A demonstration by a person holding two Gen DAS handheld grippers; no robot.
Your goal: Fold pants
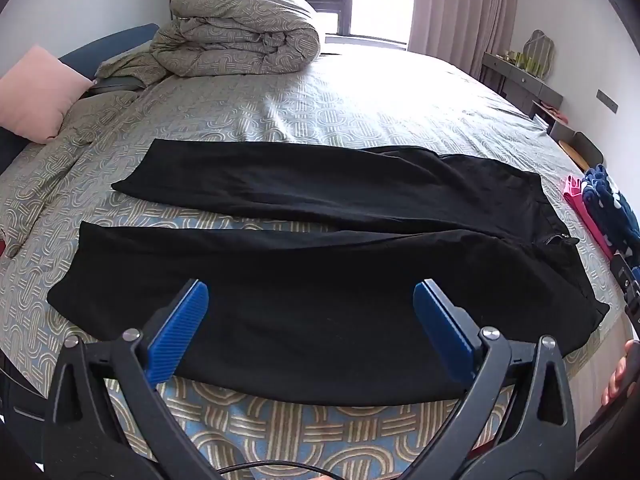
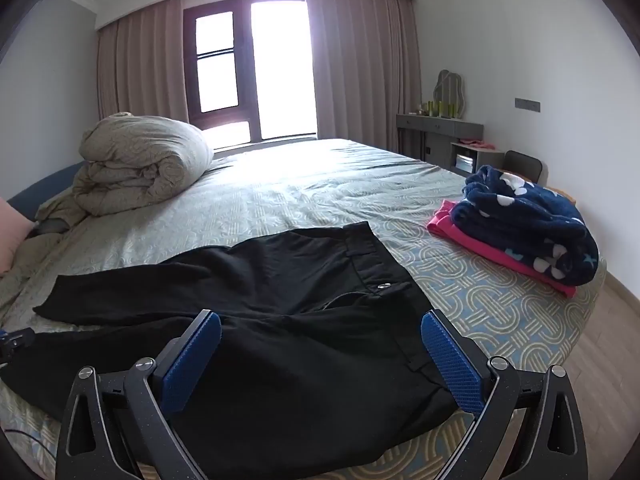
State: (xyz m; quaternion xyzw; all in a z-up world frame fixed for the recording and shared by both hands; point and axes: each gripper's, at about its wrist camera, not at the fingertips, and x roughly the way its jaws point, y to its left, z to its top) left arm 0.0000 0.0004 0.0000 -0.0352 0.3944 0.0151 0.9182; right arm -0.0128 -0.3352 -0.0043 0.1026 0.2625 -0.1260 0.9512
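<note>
One pair of black pants (image 1: 304, 248) lies spread flat on the bed (image 1: 360, 96), near its front edge, with both legs stretched toward the left and a strip of patterned sheet showing between them; the waistband (image 2: 360, 256), with one metal button (image 2: 385, 286), points to the right. Two grippers are in view, one per camera. The left gripper (image 1: 311, 296) hovers over the nearer leg with its two blue pads (image 1: 180, 328) spread as wide as they go and nothing held between them. The right gripper (image 2: 320, 326) hangs above the seat and waist area, its jaws likewise fully apart and empty. Farther back on the bed sits one rolled duvet (image 1: 240, 28), and one pink pillow (image 1: 38, 92) leans at the left edge. To the right of the pants rests one stack of two folded items: a navy fleece with white shapes (image 2: 528, 220) on top of a pink garment (image 2: 496, 252). One grey dresser (image 2: 440, 136) stands by the far wall beside the curtained window (image 2: 256, 68).
</note>
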